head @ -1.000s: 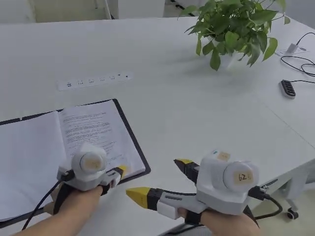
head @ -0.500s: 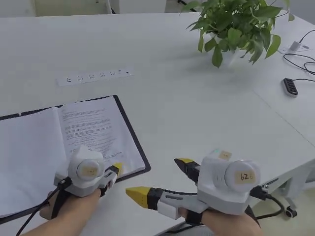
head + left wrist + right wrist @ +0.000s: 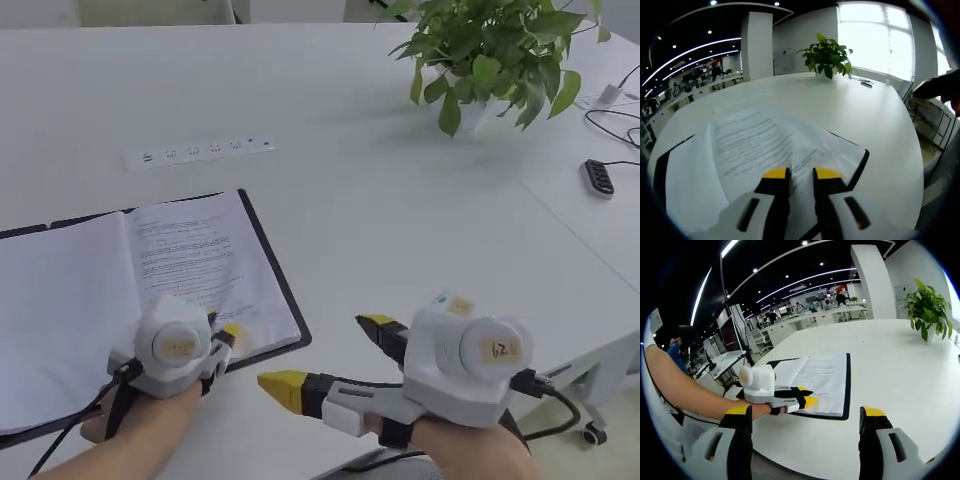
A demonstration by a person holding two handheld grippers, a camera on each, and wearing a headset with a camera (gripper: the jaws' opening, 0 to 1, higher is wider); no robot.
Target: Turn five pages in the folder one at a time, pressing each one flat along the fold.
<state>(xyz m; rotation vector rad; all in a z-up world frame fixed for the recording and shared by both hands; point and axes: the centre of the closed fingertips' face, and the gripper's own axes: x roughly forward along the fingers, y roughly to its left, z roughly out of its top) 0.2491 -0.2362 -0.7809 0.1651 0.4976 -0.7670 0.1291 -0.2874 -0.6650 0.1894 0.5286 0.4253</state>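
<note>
**Step in hand:** the start of a page turn, as we judge it. No sheet is lifted.

**Folder** (image 3: 276, 283): lies open on the table (image 3: 400, 230) at near left. The right page (image 3: 195, 255) carries print and lies flat.

**Left gripper** (image 3: 230, 332): sits over the near right corner of the right page. In the left gripper view the left gripper (image 3: 801, 174) has its jaws almost together with a narrow gap, and we see nothing pinched.

**Right gripper** (image 3: 325, 353): hovers over bare table just right of the folder. In the right gripper view the right gripper (image 3: 806, 411) has its jaws spread wide and holds nothing.

**Next move, our judgement:** pick one sheet alone at the corner, carry it leftward over the fold, then press it flat along the fold. The risk is taking two sheets at once or creasing the corner.

**Other items:**
- Plant (image 3: 490, 50), far right.
- White power strip (image 3: 195, 153), beyond the folder.
- Black power strip (image 3: 598, 178) with cables (image 3: 615, 125), at the right edge.

**Obstructions:** none. All these items stand well apart from the folder.
</note>
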